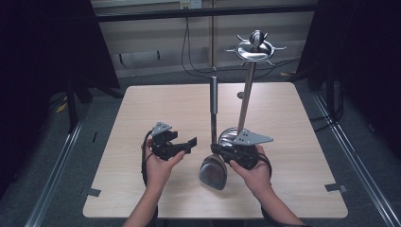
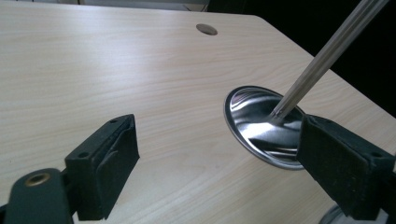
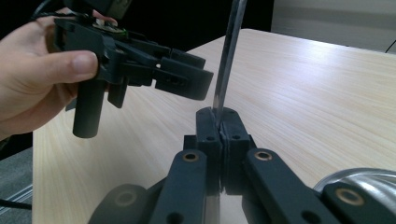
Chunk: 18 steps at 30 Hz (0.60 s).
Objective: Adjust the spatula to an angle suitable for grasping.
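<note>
Right tongs [image 3: 219, 128] clench a shiny steel ladle's handle [image 3: 229, 56]; left tongs [image 1: 182, 144] hang released, nothing between them; the high view shows its bowl [image 1: 213, 172].

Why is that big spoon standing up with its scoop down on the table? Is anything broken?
Nothing looks broken. The ladle stands upright only because the right gripper is shut on its handle. The left gripper is open and holds nothing. The utensil stand stands straight on the table.
</note>
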### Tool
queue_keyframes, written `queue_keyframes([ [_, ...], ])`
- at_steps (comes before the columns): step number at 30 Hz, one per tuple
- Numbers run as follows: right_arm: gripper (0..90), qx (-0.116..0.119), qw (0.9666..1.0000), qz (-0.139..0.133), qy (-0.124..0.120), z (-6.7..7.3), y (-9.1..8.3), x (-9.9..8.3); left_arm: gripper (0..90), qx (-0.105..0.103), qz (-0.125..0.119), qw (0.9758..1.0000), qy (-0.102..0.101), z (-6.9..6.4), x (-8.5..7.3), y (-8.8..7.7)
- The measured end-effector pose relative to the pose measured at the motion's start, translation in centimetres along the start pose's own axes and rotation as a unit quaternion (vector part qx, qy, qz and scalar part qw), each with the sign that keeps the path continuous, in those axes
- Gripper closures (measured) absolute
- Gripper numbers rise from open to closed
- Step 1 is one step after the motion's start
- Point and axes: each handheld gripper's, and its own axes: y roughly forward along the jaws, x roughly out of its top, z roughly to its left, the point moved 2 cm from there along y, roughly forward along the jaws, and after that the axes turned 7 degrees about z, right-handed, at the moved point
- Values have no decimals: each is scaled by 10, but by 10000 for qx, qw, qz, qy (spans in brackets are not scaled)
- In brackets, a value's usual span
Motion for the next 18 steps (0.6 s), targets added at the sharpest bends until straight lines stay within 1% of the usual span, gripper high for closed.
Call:
queue_keyframes([
  [3, 887, 0, 10000, -29, -67, 0, -2, 0, 102, 47, 90, 9999, 48, 2, -1, 1],
  [4, 887, -15, 10000, -41, -87, 0, -3, 0, 95, 19, 113, 9999, 32, 3, -2, 1],
  [7, 887, 7, 9999, -88, -77, 0, -5, 0, 81, 47, 185, 9998, 12, 5, -3, 1],
  [8, 887, -4, 9999, -105, -85, -1, -5, 0, 77, 5, 206, 9998, -4, 6, -3, 2],
  [9, 887, 5, 9999, -113, -91, -1, -6, 0, 70, 13, 211, 9998, -18, 6, -4, 2],
  [10, 887, 7, 9998, -140, -129, -1, -7, 0, 63, 32, 246, 9997, 9, 6, -4, 2],
  [12, 887, 2, 9997, -162, -183, -1, -8, 0, 58, 1, 269, 9996, 11, 6, -5, 3],
  [15, 887, -21, 9997, -138, -189, -2, -10, 0, 54, -5, 305, 9995, 52, 6, -5, 3],
  [18, 887, -17, 9996, -151, -252, -3, -12, 0, 52, 0, 320, 9995, 66, 6, -6, 3],
])
